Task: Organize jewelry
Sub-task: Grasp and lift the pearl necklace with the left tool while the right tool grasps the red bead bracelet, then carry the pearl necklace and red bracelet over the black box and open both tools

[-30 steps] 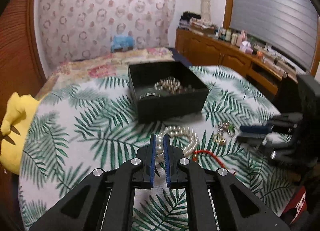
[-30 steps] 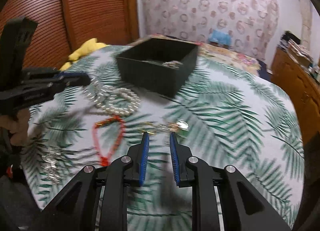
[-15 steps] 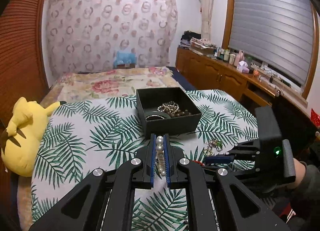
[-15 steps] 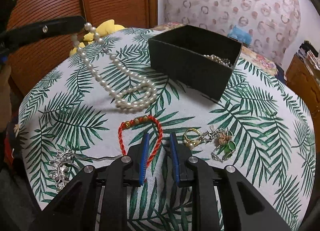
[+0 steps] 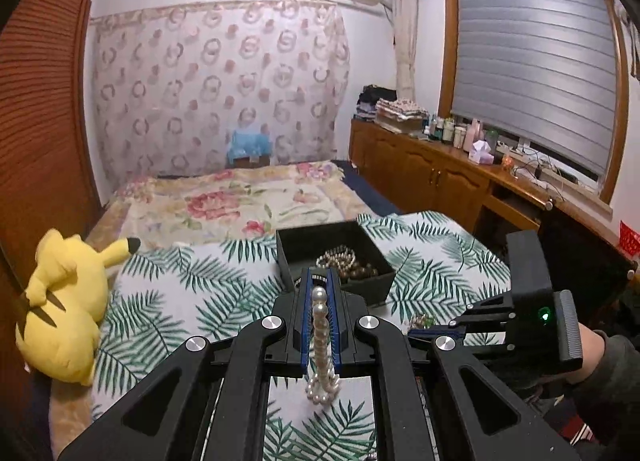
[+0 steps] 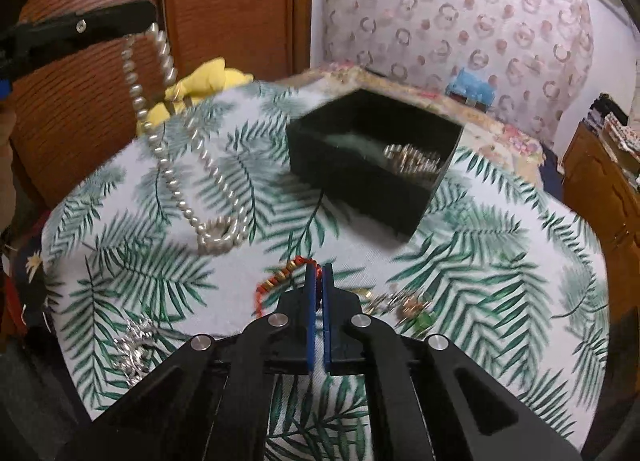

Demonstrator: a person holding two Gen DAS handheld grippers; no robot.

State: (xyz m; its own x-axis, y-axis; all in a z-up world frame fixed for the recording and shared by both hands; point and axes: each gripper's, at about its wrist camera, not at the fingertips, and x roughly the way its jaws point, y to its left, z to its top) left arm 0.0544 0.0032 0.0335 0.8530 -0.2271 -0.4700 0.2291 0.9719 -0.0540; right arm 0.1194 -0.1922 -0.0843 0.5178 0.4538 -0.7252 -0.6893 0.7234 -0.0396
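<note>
My left gripper [image 5: 319,281] is shut on a white pearl necklace [image 5: 321,337] and holds it up; the strand hangs between the fingers. In the right wrist view the same necklace [image 6: 176,189] hangs from the left gripper [image 6: 148,23], its lower loop still on the cloth. A black box [image 5: 334,261] with bracelets inside stands just beyond; it also shows in the right wrist view [image 6: 372,165]. My right gripper [image 6: 319,273] is shut on a red bead bracelet [image 6: 280,281] at the table's front. The right gripper also shows in the left wrist view [image 5: 416,331].
A leaf-print cloth [image 6: 500,261] covers the round table. A silver tiara-like piece [image 6: 134,345] lies front left, and gold and green trinkets [image 6: 412,307] lie right of the bracelet. A yellow plush toy [image 5: 64,309] sits at the left edge. A bed and cabinets stand behind.
My left gripper closed on the pearl necklace and lifted it well above the table. My right gripper moved onto the red bracelet and shut on it.
</note>
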